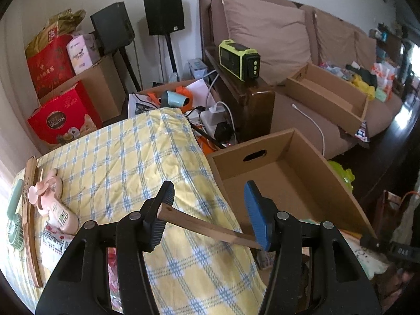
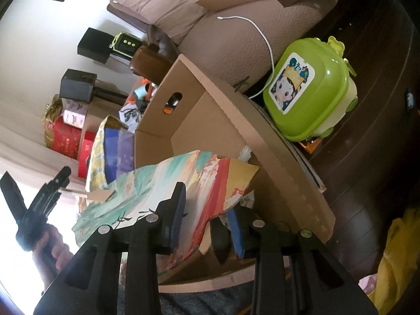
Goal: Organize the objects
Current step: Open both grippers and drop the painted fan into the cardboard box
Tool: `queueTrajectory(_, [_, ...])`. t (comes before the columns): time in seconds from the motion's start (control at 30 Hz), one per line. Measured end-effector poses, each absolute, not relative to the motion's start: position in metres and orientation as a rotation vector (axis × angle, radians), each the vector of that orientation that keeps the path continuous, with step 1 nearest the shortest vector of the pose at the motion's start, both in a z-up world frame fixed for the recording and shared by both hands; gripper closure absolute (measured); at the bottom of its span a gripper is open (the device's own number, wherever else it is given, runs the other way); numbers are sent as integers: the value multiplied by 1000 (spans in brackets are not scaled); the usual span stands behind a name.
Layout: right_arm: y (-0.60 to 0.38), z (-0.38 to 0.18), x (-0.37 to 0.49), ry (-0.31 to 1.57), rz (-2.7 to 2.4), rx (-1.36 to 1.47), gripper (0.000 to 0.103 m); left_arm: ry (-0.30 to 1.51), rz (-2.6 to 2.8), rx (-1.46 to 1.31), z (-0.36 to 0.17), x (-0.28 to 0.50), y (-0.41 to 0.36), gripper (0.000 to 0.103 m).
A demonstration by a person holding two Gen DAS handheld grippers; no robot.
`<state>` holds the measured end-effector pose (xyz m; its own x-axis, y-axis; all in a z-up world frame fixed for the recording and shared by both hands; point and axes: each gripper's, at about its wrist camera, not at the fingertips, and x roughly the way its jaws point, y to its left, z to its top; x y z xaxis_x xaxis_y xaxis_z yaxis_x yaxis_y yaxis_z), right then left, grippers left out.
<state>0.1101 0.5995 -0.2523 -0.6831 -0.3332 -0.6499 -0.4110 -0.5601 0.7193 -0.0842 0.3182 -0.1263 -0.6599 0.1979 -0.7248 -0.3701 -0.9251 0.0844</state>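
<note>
Left tongs (image 1: 208,191) stand about half open, their pads clamped on the ends of a wooden strip (image 1: 204,225) above the yellow checked cloth (image 1: 126,157), with a pink handheld fan (image 1: 52,204) lying on it to the left. Just right sits the open cardboard box (image 1: 288,162). Right tongs (image 2: 207,204) are partly open around the painted fan (image 2: 168,183) over that box; whether they actually grip it cannot be told.

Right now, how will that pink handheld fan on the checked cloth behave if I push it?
The pink handheld fan looks like light plastic, so it would probably slide easily. It lies flat on soft checked cloth, so it likely won't roll, though the wrinkles may snag it.
</note>
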Motion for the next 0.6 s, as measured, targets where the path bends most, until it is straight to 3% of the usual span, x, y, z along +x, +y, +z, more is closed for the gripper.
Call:
queueTrajectory(0.13, [598,-252,109,1466,2438,-1236,70,317,2622,-1072,-118,-90,313,50])
queueTrajectory(0.2, [593,-250,107,1412,2466,-1277,56,311,2634,-1067,-113,-93,311,50])
queueTrajectory(0.27, [579,-244,100,1266,2519,-1327,48,330,2628,-1069,-110,-95,313,50])
queueTrajectory(0.33, [564,-240,94,1126,2549,-1371,47,354,2625,-1052,-107,-92,316,49])
queueTrajectory(0.6, [575,-243,102,1186,2539,-1276,56,396,2590,-1079,-118,-77,314,49])
